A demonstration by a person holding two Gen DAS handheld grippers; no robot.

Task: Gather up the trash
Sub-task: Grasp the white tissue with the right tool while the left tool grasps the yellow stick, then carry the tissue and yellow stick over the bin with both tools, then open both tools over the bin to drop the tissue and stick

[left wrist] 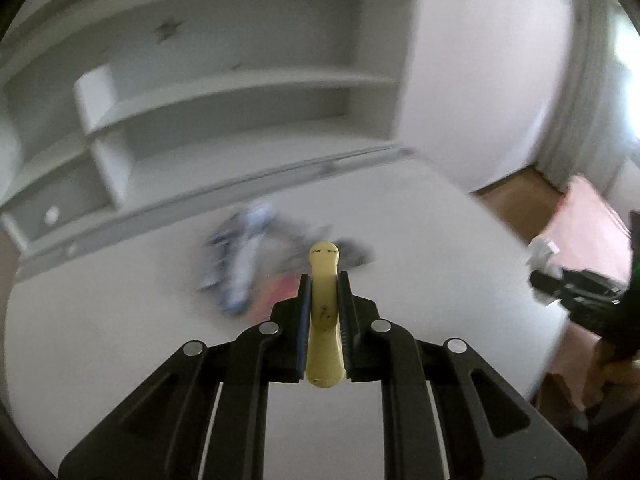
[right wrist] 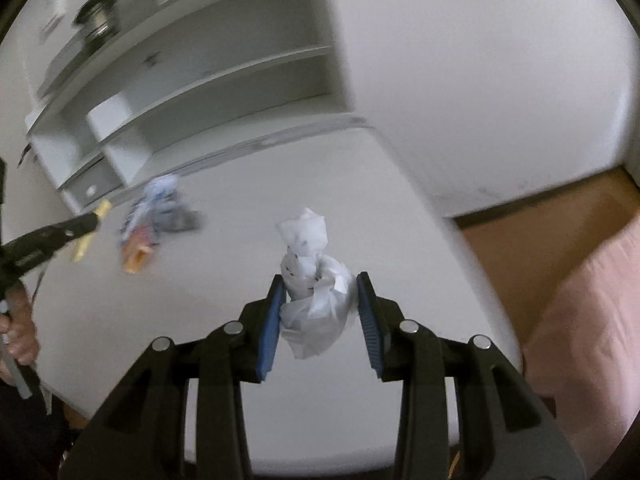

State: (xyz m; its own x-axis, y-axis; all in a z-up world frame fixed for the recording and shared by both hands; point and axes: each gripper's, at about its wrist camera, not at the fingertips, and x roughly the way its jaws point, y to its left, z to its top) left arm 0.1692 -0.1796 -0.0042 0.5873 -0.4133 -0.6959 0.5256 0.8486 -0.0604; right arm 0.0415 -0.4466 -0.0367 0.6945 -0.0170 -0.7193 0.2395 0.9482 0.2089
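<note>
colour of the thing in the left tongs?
Pale yellow with small dark specks; the stick-like piece shows best in the left wrist view, clamped in the left tongs.

A pale yellow stick-like scrap and a crumpled white paper wad are hanging above the white table, where blurred wrappers are lying near its back edge.
</note>
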